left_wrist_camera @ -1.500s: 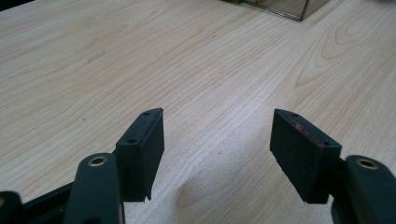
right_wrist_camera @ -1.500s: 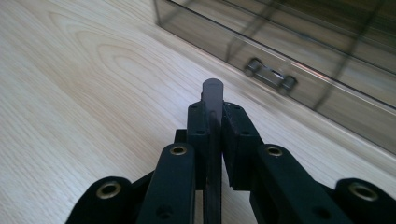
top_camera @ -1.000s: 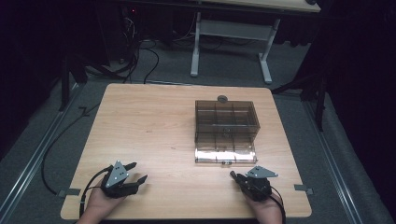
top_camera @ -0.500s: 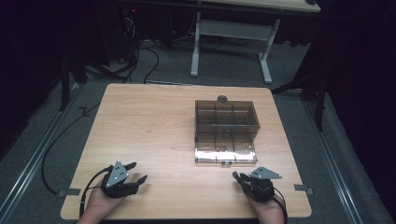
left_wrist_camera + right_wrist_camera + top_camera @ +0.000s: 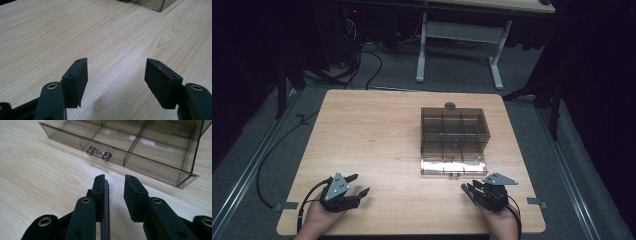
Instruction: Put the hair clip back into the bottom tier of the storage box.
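A smoky clear compartment box lies right of the table's middle, lid shut, with a small metal handle on its near side. My right gripper rests just in front of it near the table's front edge. In the right gripper view the handle and box stand a short way ahead of the right gripper. Its jaws have just been opening, and there is a narrow gap with nothing between them. My left gripper sits at the front left, open wide over bare wood.
The wooden table has bare room left of the box. A small round grey object lies just behind the box. Beyond the table are a white desk frame and cables on the floor.
The right gripper's jaws have parted a little. Both hands and the box stay where they were.
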`<state>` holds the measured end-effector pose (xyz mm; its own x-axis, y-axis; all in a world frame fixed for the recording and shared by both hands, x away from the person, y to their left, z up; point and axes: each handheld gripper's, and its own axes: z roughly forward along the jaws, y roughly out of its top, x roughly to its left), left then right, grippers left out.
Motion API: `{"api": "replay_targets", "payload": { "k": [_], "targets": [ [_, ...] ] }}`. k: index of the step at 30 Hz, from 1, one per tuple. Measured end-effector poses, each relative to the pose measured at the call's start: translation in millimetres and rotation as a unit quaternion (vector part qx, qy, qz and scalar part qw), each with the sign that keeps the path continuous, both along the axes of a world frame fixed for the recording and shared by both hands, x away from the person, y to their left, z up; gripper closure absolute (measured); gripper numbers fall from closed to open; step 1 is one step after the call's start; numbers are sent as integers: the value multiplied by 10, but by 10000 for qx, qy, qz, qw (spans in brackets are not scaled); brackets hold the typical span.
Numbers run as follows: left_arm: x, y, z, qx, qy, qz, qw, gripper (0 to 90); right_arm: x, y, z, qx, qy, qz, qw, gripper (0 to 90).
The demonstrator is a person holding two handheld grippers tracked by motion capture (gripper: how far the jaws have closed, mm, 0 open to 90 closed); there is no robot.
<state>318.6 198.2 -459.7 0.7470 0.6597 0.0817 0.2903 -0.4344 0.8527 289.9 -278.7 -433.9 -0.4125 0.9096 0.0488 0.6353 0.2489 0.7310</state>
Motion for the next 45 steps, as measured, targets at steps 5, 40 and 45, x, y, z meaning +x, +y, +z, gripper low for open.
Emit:
{"api": "replay_targets", "payload": {
  "k": [5,40,45],
  "targets": [
    [-1,2,-1,-25,-5,11,10000,356,41,10,3,-217,328,-77,9992,705],
    [-5,-4,-2,-10,-19,-39,10000,358,203,-54,160,-770,1647,57,9833,740],
    [-4,-4,-1,-11,-16,-40,10000,358,222,-40,151,-846,1769,109,9805,738]
  ]
}}
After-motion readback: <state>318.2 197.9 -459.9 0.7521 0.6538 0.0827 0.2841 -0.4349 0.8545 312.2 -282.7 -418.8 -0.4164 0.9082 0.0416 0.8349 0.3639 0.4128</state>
